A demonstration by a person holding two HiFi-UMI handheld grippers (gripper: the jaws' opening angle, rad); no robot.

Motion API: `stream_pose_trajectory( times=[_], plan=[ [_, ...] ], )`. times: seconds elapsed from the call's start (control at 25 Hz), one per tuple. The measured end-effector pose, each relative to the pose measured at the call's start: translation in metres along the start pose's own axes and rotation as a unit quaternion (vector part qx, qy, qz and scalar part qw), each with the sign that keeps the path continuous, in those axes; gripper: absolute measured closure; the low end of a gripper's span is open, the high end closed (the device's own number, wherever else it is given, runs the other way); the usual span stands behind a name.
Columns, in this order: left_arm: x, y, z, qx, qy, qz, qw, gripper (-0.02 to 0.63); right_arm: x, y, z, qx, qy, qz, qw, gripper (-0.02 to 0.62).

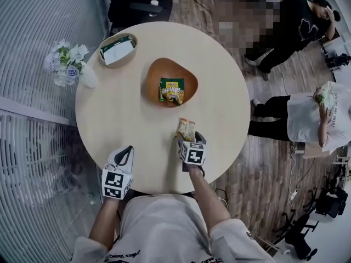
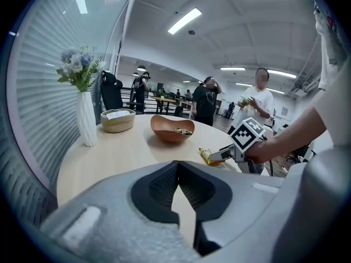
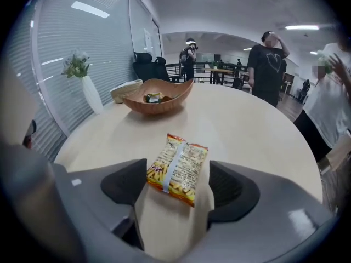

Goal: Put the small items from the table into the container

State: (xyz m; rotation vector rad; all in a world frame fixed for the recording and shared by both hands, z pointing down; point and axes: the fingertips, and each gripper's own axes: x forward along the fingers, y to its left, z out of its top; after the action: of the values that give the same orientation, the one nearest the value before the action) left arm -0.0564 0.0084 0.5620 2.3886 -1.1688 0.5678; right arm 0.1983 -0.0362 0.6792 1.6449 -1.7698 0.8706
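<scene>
My right gripper (image 1: pixel 189 137), jaws wide and unclamped, straddles the snack packet (image 3: pixel 178 167), which lies flat on the round pale table (image 1: pixel 109 119), long axis pointing away from me toward the wooden bowl (image 1: pixel 155 70), over an office's wood-plank floor (image 1: pixel 263 163).

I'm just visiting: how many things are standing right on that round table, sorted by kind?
Wooden bowl, snacks inside: 1
Woven basket: 1
Vase of flowers: 1
Loose snack packet: 1
Total: 4
</scene>
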Motion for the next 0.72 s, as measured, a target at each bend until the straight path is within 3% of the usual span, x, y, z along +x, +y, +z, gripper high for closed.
stream_pose_trajectory(
  times=[0.36,0.52,0.72],
  plan=[
    [0.004,0.002,0.002,0.002,-0.005,0.008,1.0000,0.609,-0.004,0.003,-0.002,-0.013,0.039,0.034,0.999,0.429],
    [0.000,0.006,0.002,0.001,-0.003,0.008,1.0000,0.609,-0.015,0.025,0.001,0.003,0.029,0.081,0.996,0.445],
    [0.002,0.007,0.000,-0.001,0.000,0.007,1.0000,0.609,-0.051,0.058,0.024,-0.040,-0.032,0.157,0.986,0.446]
  ],
)
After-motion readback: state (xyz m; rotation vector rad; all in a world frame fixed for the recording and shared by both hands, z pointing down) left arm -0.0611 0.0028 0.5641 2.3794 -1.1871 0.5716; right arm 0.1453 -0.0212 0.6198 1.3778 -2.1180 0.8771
